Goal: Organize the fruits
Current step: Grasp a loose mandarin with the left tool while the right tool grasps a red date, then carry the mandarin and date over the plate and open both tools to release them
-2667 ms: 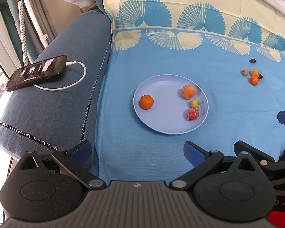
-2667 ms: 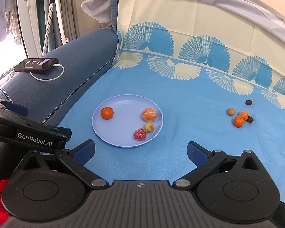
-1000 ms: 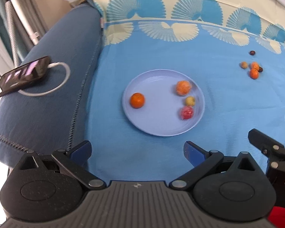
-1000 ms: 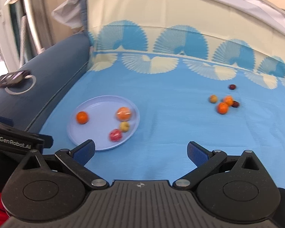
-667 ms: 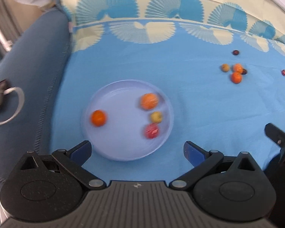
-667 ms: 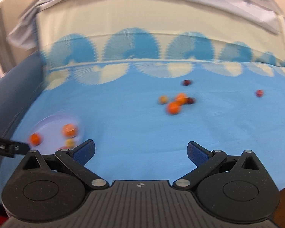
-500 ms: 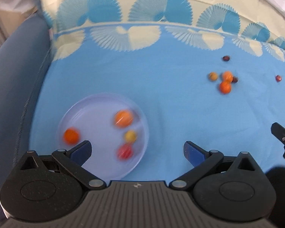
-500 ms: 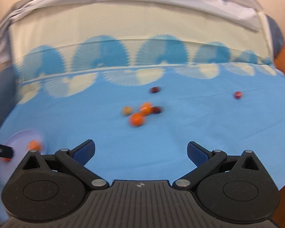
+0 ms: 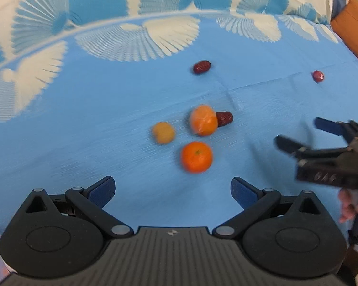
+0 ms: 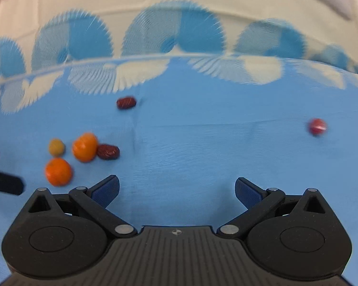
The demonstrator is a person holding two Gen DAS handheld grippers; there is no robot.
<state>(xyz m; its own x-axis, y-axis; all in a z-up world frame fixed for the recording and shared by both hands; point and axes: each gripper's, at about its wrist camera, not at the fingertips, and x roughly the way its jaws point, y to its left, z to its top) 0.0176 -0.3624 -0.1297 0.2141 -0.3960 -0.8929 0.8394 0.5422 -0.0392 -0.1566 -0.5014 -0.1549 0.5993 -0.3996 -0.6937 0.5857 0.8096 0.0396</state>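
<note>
On the blue cloth [image 9: 107, 109] sit two oranges [image 9: 197, 156], near both grippers, left [image 9: 173, 189] and right [image 10: 176, 190], wide open, holding nothing.

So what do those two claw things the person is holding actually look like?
Both look alike. The left gripper is matte black plastic with a ribbed middle panel, two rounded discs at its sides, silver pivot pins, and hinged bars ending in dark blue fingers. The right gripper has the same build. From the left camera, part of a hand shows on the right gripper's black handle.
</note>
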